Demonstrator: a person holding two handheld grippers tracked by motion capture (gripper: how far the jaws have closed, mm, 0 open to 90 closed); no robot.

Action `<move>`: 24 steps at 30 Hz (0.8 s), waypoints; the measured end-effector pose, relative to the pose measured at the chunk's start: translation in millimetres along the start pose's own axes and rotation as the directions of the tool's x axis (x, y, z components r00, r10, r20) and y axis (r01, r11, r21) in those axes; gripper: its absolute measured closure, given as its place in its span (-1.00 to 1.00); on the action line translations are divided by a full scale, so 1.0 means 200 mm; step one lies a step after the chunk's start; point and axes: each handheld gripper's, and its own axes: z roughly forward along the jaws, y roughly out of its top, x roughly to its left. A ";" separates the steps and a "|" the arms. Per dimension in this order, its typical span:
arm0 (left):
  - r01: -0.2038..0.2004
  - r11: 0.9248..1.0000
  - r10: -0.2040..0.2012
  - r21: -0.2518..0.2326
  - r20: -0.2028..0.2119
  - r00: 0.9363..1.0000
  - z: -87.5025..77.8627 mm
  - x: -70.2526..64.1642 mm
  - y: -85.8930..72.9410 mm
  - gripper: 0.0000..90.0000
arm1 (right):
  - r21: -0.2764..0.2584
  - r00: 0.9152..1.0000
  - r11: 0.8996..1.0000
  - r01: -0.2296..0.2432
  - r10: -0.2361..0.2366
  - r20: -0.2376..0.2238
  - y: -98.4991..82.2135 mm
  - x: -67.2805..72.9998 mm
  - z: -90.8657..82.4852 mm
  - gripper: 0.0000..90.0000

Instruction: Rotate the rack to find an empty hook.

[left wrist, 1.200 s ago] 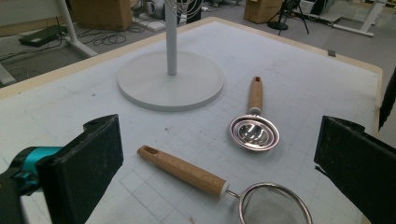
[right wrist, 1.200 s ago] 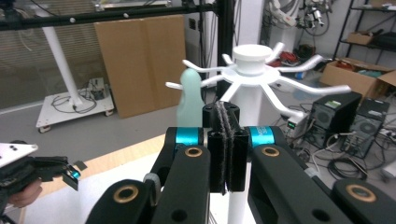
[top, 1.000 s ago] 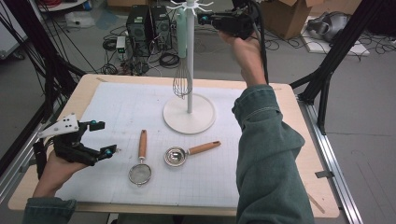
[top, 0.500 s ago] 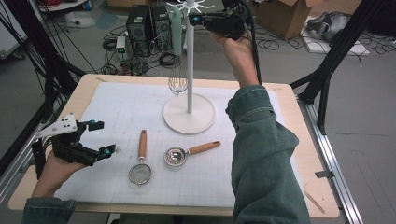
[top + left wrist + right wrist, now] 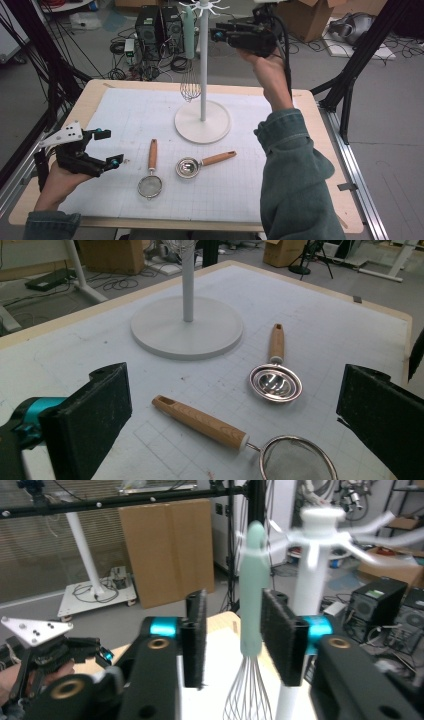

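**Whisk on Stand Hook, Right Gripper Jaws Parted Around Handle**

The table [image 5: 320,165] carries a white gridded mat [image 5: 130,120] that covers most of its top. Toward the far middle of the mat stands the white rack [image 5: 202,75]: a round base, a thin upright pole and a crown of hooks at the top.

The whisk [image 5: 189,55] hangs from one of those hooks, on the left side of the pole in the high view. Its pale green handle points up and its wire loops hang down, clear of the mat and above the left edge of the base.

The right gripper [image 5: 230,640] is raised at hook height, to the right of the pole in the high view. Its jaws have just been opening. In the right gripper view the whisk handle stands between the two pads: a clear gap shows on the left pad's side, while the handle lies close against the right pad. Contact there cannot be confirmed.

The left gripper [image 5: 103,147] sits low at the near left of the mat, jaws spread wide and holding nothing.

Two utensils with wooden handles lie on the mat near the base: a mesh strainer [image 5: 150,181] and, just to its right, a small metal scoop [image 5: 189,166]. They are not touching.
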 end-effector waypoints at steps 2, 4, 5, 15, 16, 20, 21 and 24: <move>-0.003 1.000 0.003 0.003 -0.001 1.000 0.00 0.00 0.00 -0.96 | -0.001 1.000 1.000 -0.016 0.016 -0.001 -0.05 0.00 -0.04 0.24; -0.003 1.000 0.003 0.001 -0.001 1.000 0.01 0.00 0.00 -0.96 | 0.018 1.000 1.000 -0.024 0.024 0.012 -0.10 0.01 -0.08 0.05; -0.004 1.000 0.004 0.000 -0.001 1.000 0.01 0.00 0.00 -0.96 | 0.025 0.999 0.999 -0.038 0.038 0.012 -0.14 0.02 -0.09 -0.06; 0.000 1.000 0.001 0.016 -0.036 0.999 0.07 -0.04 -0.02 -0.96 | 0.044 0.999 0.998 -0.048 0.047 0.021 -0.56 0.09 -0.28 -0.24; 0.002 1.000 -0.002 0.017 -0.039 0.999 0.08 -0.04 -0.02 -0.96 | 0.035 0.999 0.998 -0.052 0.052 0.017 -0.60 0.10 -0.30 -0.25; -0.001 1.000 0.002 0.030 -0.043 0.999 0.11 -0.06 -0.02 -0.96 | 0.032 0.998 0.998 -0.062 0.062 0.016 -0.70 0.13 -0.34 -0.30; -0.004 0.999 0.005 0.033 -0.041 0.999 0.11 -0.06 -0.02 -0.94 | 0.034 0.998 0.997 -0.062 0.062 0.013 -0.74 0.15 -0.35 -0.31; -0.003 0.999 0.004 0.045 -0.027 1.000 0.13 -0.07 -0.03 -0.87 | 0.061 0.998 0.996 -0.059 0.058 0.012 -0.81 0.18 -0.36 -0.32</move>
